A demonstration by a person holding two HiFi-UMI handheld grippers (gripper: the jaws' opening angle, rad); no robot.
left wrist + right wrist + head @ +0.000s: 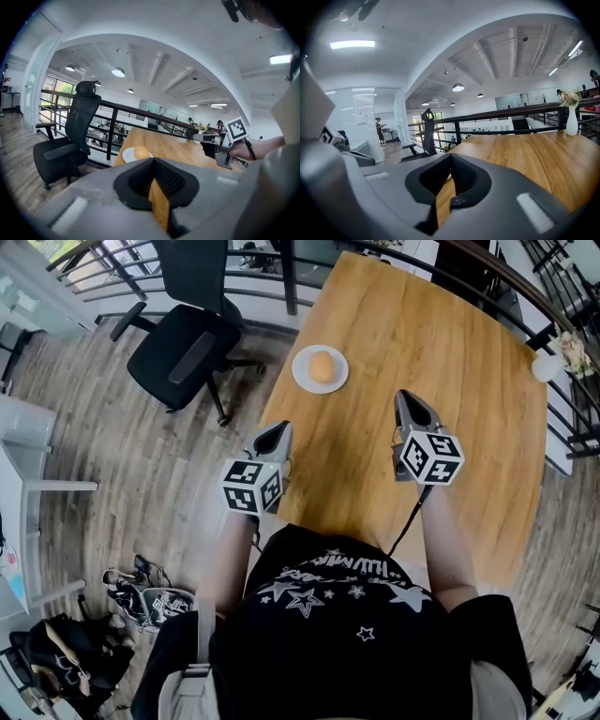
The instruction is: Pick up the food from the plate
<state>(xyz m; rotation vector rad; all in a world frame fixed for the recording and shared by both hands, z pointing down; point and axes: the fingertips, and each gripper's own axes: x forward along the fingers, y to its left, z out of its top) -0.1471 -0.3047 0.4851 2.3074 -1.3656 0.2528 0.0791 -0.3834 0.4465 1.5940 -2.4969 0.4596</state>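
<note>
Left claw (277, 427), right claw (409, 396) hovered clenched, empty, over near bench (459, 343) end; bun (322, 367) sat on plate (302, 381) farther off

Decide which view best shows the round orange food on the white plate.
The head view: the round orange food lies whole on the white plate, seen from above. The left gripper view shows it small and low; the right gripper view misses it.

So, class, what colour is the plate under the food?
White. The plate shows best in the head view.
</note>
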